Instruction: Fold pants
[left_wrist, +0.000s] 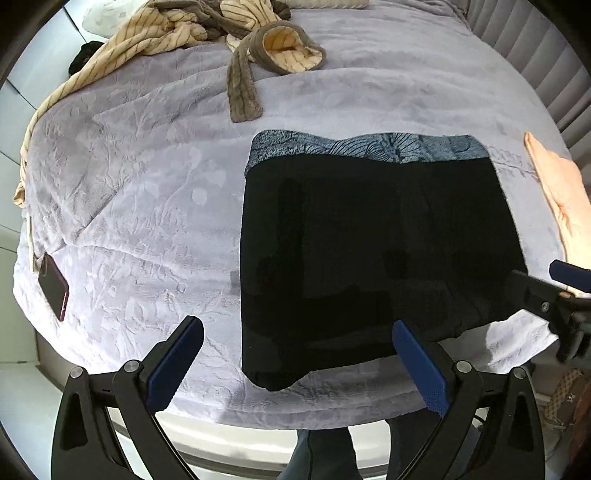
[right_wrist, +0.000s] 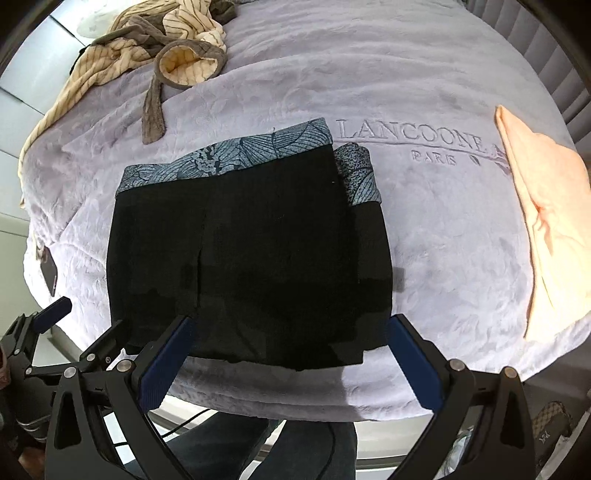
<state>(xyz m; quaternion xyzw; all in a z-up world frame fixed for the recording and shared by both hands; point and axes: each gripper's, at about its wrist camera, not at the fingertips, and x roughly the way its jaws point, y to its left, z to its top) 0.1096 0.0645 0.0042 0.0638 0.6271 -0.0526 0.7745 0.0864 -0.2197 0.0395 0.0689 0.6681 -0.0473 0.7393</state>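
Black pants (left_wrist: 376, 251) with a blue leaf-patterned waistband lie folded into a compact rectangle on the lilac blanket (left_wrist: 140, 206), near the bed's front edge. In the right wrist view the same pants (right_wrist: 251, 258) fill the middle, the waistband at the far side. My left gripper (left_wrist: 297, 354) hovers open over the pants' near left corner, holding nothing. My right gripper (right_wrist: 288, 354) is open too, its blue pads on either side of the pants' near edge, just above it. Each gripper shows at the other view's edge: the right gripper (left_wrist: 561, 291), the left gripper (right_wrist: 55, 321).
A folded peach garment (right_wrist: 546, 229) lies to the right of the pants. A striped beige and brown robe (left_wrist: 207, 33) is heaped at the far left of the bed. A dark phone (left_wrist: 53, 286) rests near the left edge. A person's legs (right_wrist: 295, 450) stand below the bed's edge.
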